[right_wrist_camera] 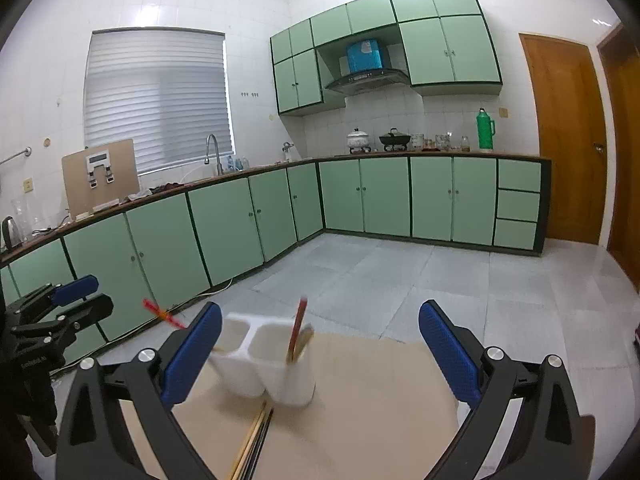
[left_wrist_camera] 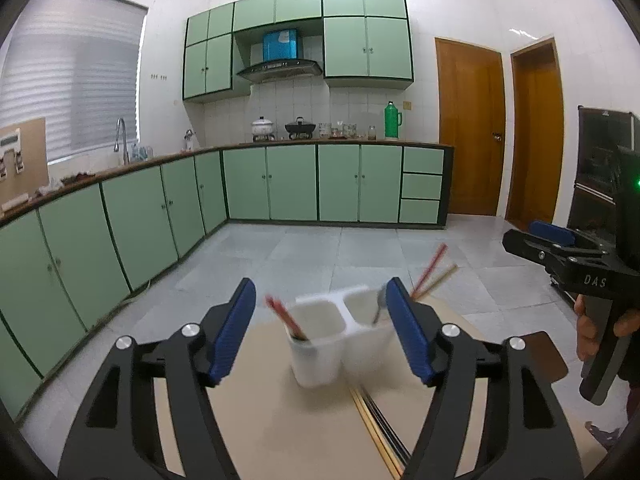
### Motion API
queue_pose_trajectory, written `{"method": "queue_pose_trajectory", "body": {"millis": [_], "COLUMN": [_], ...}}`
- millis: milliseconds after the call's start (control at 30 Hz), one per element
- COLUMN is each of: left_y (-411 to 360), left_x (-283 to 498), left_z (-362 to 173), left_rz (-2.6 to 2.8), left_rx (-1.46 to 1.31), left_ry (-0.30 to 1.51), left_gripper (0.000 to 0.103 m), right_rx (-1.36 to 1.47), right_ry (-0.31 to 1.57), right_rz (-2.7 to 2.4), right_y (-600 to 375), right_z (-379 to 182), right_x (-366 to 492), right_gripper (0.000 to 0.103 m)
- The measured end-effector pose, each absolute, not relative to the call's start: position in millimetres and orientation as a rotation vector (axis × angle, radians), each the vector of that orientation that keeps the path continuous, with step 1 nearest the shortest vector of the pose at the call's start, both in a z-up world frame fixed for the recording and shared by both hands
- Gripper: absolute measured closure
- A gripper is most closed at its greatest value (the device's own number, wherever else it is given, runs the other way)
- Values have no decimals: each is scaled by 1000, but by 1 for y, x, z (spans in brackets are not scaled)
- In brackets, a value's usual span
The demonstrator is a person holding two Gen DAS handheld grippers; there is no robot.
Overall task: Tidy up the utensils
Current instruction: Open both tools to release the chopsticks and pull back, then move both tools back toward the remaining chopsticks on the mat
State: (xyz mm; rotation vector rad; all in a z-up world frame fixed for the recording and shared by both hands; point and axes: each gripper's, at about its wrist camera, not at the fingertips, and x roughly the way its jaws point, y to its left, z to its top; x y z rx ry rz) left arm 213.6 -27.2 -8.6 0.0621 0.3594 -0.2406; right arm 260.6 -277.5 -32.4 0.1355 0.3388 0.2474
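A white two-compartment utensil holder (left_wrist_camera: 336, 336) (right_wrist_camera: 268, 364) stands on a tan board (left_wrist_camera: 280, 420) (right_wrist_camera: 368, 400). Red chopsticks (left_wrist_camera: 286, 318) lean in its left compartment; red and tan chopsticks (left_wrist_camera: 434, 270) (right_wrist_camera: 298, 334) stick out of the right one. More chopsticks (left_wrist_camera: 380, 436) (right_wrist_camera: 254, 444) lie flat on the board in front of the holder. My left gripper (left_wrist_camera: 324, 334) is open and empty, jaws either side of the holder. My right gripper (right_wrist_camera: 320, 354) is open and empty, the holder near its left jaw. Each gripper shows in the other's view (left_wrist_camera: 560, 248) (right_wrist_camera: 64, 300).
Green base cabinets (left_wrist_camera: 160, 208) (right_wrist_camera: 224, 224) run along the left and back walls under a counter with a sink tap (right_wrist_camera: 214, 152), pots and a green flask (left_wrist_camera: 393, 120). Grey tiled floor (right_wrist_camera: 400, 272) lies beyond the board. Wooden doors (left_wrist_camera: 470, 128) stand at the right.
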Motion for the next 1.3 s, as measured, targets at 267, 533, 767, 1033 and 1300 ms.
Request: {"method": "queue_pose_trajectory", "body": {"millis": [267, 533, 767, 1033, 1300], "left_y": [-17, -8, -9, -12, -9], "left_x": [173, 154, 147, 145, 141], "left_z": [-56, -121, -168, -194, -205], "left_rz": [-197, -176, -171, -165, -157], "left_rx": [12, 14, 28, 50, 57], "left_ry": [474, 632, 751, 827, 869], "left_gripper": [33, 33, 33, 33, 33], "right_rx": [131, 138, 128, 93, 19], "right_ry": [422, 568, 690, 797, 865], "right_rz": [239, 251, 229, 229, 230], "right_y": [-273, -253, -237, -223, -206], "right_z": [-78, -131, -176, -211, -226], "right_x": [214, 185, 175, 166, 160], "right_gripper": [6, 6, 6, 6, 7]}}
